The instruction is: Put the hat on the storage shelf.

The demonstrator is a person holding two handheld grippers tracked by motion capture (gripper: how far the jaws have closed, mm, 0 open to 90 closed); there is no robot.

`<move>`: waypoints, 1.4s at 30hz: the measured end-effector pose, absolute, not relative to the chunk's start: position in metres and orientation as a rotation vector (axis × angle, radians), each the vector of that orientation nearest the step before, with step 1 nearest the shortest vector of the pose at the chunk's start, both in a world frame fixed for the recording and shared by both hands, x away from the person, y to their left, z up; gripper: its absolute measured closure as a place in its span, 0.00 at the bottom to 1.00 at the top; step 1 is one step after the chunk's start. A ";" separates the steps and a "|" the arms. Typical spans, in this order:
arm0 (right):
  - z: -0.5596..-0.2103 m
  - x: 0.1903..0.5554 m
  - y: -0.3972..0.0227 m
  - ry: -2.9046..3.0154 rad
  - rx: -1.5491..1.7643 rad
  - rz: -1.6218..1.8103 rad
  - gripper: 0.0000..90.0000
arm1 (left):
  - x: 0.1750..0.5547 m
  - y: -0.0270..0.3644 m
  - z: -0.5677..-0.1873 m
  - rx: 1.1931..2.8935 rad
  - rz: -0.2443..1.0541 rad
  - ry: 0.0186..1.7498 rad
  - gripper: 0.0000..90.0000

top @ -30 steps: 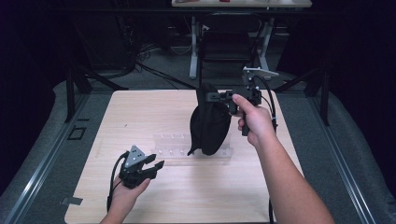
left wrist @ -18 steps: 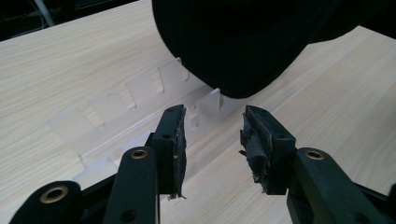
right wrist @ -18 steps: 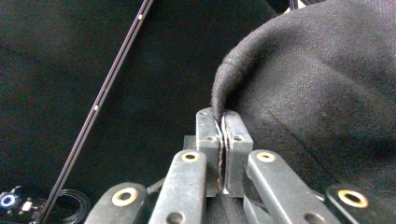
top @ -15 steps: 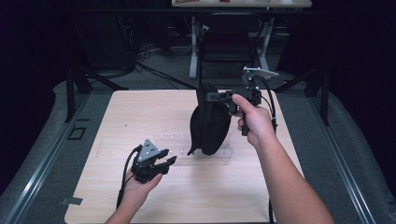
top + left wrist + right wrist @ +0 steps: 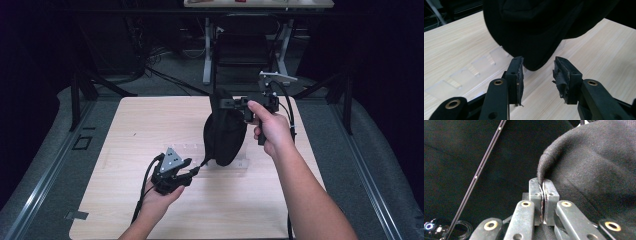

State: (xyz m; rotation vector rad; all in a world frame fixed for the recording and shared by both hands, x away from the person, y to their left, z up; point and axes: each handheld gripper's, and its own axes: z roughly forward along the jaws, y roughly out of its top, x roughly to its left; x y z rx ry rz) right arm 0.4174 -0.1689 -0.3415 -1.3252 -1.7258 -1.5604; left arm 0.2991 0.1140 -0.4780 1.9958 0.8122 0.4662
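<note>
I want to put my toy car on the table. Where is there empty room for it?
The far left of the wooden table, beyond the clear plastic tray, is bare. So is the near right corner, beside the forearm. The middle is crowded: the black cloth hangs there over the tray, with the left tongs close by.

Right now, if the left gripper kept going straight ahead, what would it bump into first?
Probably the black cloth bag hanging from the right gripper. The left gripper, jaws open, points at its lower end; the gap is hard to judge.

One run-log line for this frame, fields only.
right gripper: shut on black cloth bag, lifted | left gripper: open, at bag's bottom edge | clear tray: on table
</note>
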 end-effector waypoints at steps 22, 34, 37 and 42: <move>-0.341 0.417 -0.168 -1.730 -1.324 -1.556 0.98 | 0.306 0.085 -0.477 2.015 0.493 0.776 0.79; -0.342 0.417 -0.167 -1.730 -1.315 -1.557 0.98 | 0.306 0.075 -0.472 2.051 0.555 0.746 0.88; -0.341 0.416 -0.167 -1.737 -1.310 -1.561 0.97 | 0.305 0.075 -0.472 2.066 0.581 0.737 0.90; -0.340 0.415 -0.165 -1.739 -1.308 -1.561 0.95 | 0.305 0.078 -0.472 2.073 0.585 0.733 0.91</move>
